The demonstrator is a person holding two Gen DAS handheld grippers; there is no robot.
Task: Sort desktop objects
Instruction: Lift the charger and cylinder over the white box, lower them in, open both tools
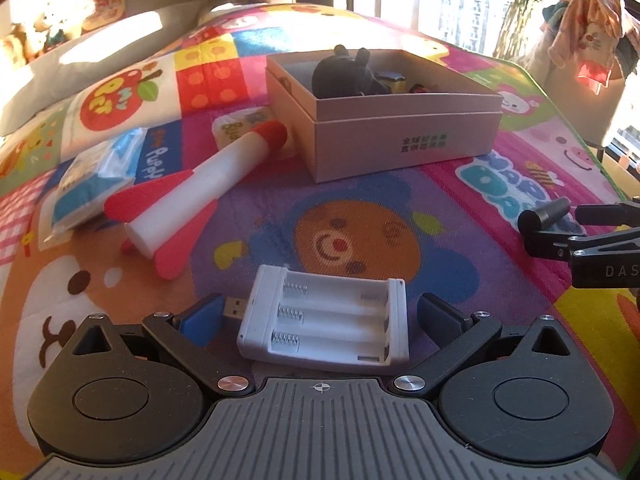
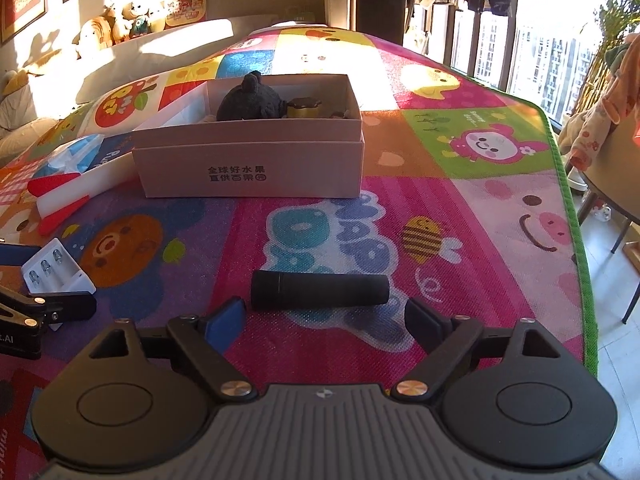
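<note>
My left gripper (image 1: pixel 320 314) is open, its fingers on either side of a white battery charger (image 1: pixel 326 326) with a USB plug, lying on the colourful mat. My right gripper (image 2: pixel 326 322) is open just in front of a black cylinder (image 2: pixel 320 290) lying crosswise on the mat. The right gripper also shows at the right edge of the left wrist view (image 1: pixel 576 236), beside the cylinder (image 1: pixel 546 214). The beige cardboard box (image 1: pixel 404 136) holds a dark plush toy (image 1: pixel 344 72) and a small yellow item (image 2: pixel 304 108). A red and white toy rocket (image 1: pixel 200 188) lies left of the box.
A blue and white tissue pack (image 1: pixel 96 180) lies left of the rocket. The mat's green right edge (image 2: pixel 576 216) drops to the floor. A table with clothes (image 2: pixel 612 152) stands at the right. Plush toys (image 2: pixel 120 24) line the back wall.
</note>
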